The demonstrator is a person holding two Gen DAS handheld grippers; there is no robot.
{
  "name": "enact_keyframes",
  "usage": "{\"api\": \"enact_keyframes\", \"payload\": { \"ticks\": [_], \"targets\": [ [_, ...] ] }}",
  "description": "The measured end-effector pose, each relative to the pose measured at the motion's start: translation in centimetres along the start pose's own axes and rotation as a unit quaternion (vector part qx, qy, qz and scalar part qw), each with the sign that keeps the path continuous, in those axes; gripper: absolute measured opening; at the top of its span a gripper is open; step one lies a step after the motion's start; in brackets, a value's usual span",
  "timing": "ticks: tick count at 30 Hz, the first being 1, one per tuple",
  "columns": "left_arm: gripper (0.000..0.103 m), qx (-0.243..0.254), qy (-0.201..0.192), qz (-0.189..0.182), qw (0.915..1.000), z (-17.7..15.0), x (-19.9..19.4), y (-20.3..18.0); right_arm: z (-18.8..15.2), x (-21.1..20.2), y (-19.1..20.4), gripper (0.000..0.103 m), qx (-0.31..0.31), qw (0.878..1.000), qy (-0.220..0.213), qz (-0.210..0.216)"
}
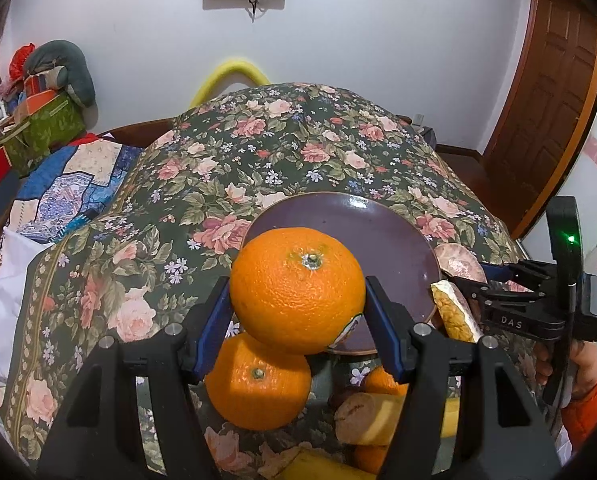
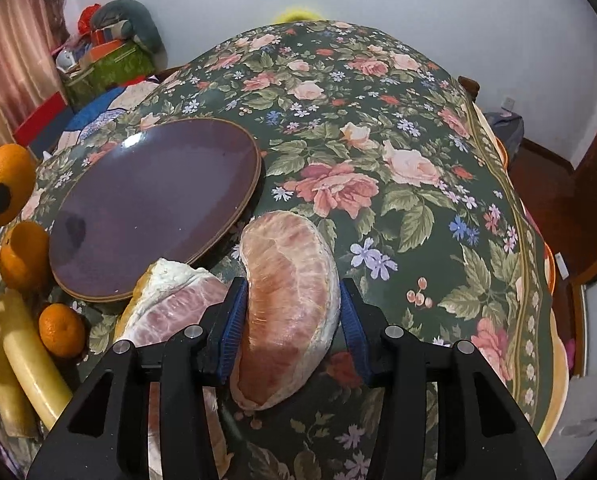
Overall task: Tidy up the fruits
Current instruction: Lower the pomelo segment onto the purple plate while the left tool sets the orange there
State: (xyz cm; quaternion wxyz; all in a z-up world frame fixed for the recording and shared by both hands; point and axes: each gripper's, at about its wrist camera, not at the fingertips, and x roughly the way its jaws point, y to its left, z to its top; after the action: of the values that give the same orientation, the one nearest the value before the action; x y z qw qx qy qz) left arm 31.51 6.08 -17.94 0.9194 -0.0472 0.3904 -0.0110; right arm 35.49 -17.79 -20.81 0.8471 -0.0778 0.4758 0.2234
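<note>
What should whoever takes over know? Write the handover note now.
Left tool: shut on an orange, held above the near rim of the plate.
Right tool: around a peeled pomelo segment on the cloth right of the plate; firm grip not clear.
Plate: nothing on it.
Loose near the plate's near edge: second orange, two small oranges, bananas, pomelo piece with peel.
Done: nothing placed yet.
Left: likely set the orange and the segment on the plate, then the rest.

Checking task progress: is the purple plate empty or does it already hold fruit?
Empty. The purple plate shows only bare glaze; the orange is in the left gripper.
</note>
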Motion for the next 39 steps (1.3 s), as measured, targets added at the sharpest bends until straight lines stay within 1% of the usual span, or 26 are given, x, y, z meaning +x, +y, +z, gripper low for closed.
{"api": "enact_keyframes", "payload": {
  "ticks": [5, 9, 12, 14, 17, 22, 24, 29, 32, 35, 39],
  "targets": [
    [0.064, 0.007, 0.015, -0.001, 0.9999, 0.7, 1.0, -0.1, 0.4, -0.6, 0.1, 0.041, -0.002, 1.0, -0.013, -0.006],
    [0.064, 0.014, 0.024, 0.003, 0.9996, 1.6, 1.8, -0.1, 1.5, -2.4, 0.3, 0.041, 0.007, 0.999, -0.044, 0.006],
    [0.064, 0.02, 0.035, 0.007, 0.9992, 2.1, 2.6, -0.1, 2.9, -3.8, 1.2, 0.041, 0.001, 0.998, -0.068, 0.016],
    [0.064, 0.019, 0.046, 0.004, 0.9988, 2.5, 3.3, 0.0, 3.6, -4.0, 1.9, 0.041, -0.005, 0.997, -0.076, 0.019],
    [0.064, 0.017, 0.062, 0.003, 0.9979, 3.0, 4.4, 0.2, 4.6, -3.8, 3.0, 0.041, -0.013, 0.997, -0.077, 0.022],
    [0.064, 0.02, 0.085, 0.009, 0.9961, 3.5, 6.1, 0.5, 5.8, -2.0, 4.1, 0.041, -0.013, 0.997, -0.069, 0.034],
    [0.064, 0.022, 0.095, 0.01, 0.9952, 3.5, 6.8, 0.6, 6.1, -1.0, 4.4, 0.041, -0.012, 0.997, -0.06, 0.039],
    [0.064, 0.03, 0.116, 0.015, 0.9926, 3.4, 8.4, 0.5, 6.5, 1.4, 5.1, 0.041, -0.024, 0.999, -0.029, 0.035],
    [0.064, 0.03, 0.127, 0.013, 0.9914, 3.4, 9.1, 0.6, 6.8, 2.4, 5.3, 0.041, -0.029, 0.999, -0.014, 0.026],
    [0.064, 0.028, 0.139, 0.009, 0.9898, 3.2, 9.7, 0.8, 6.9, 3.2, 5.4, 0.041, -0.029, 0.999, -0.002, 0.028],
    [0.064, 0.031, 0.137, 0.007, 0.99, 3.1, 9.7, 0.8, 6.8, 3.7, 5.7, 0.041, -0.035, 0.999, 0.009, 0.033]
  ]
}}
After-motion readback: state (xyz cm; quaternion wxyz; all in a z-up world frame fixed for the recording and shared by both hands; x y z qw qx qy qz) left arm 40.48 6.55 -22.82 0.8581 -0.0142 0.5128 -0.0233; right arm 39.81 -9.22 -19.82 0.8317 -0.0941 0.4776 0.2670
